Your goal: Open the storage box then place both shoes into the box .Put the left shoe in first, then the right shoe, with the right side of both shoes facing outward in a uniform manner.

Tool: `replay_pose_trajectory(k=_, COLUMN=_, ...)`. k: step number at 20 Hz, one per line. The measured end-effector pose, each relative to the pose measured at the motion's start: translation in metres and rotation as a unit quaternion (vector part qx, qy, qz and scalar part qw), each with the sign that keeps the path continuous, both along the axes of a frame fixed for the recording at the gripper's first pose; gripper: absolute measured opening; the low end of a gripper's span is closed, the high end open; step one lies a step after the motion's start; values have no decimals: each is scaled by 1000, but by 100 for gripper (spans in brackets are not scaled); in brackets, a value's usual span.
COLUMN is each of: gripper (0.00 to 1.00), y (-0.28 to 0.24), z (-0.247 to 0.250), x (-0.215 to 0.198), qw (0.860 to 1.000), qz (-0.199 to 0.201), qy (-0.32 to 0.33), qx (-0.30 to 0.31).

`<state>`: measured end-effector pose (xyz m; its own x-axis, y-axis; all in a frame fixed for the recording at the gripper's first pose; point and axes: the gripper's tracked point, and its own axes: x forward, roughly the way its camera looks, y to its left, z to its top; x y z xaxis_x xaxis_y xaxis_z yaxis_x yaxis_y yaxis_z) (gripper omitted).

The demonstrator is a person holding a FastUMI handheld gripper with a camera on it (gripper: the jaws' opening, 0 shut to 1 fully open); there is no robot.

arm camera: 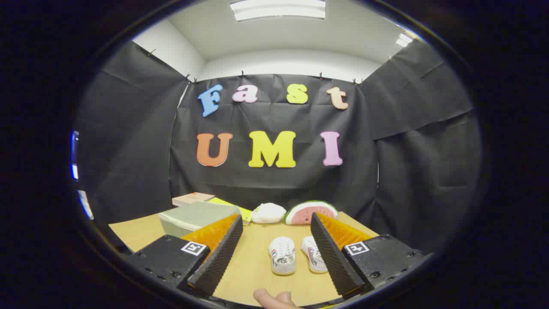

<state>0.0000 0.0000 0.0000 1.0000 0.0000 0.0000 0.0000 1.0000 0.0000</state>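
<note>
Two white sneakers [296, 254] lay between the spread, empty fingers of the gripper [276, 253]. The grey storage box [198, 216], far left, sat closed; grabbing a shoe first, or mistaking left for right, would have broken the order.

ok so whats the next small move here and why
Probably swing the gripper toward the storage box, which sits closed ahead of the left finger. The fingers are spread wide and hold nothing, and both shoes lie on the table between them. The box has to be opened before either shoe goes in.
</note>
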Motion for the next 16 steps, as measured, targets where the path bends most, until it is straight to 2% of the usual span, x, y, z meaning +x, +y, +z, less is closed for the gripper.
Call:
replay_pose_trajectory(k=9, gripper=100, y=-7, z=-13, x=11, qw=1000, qz=-9, qy=10, qx=8)
replay_pose_trajectory(k=16, gripper=100, y=1, z=-27, x=28, qw=1000, qz=9, qy=23, qx=-1)
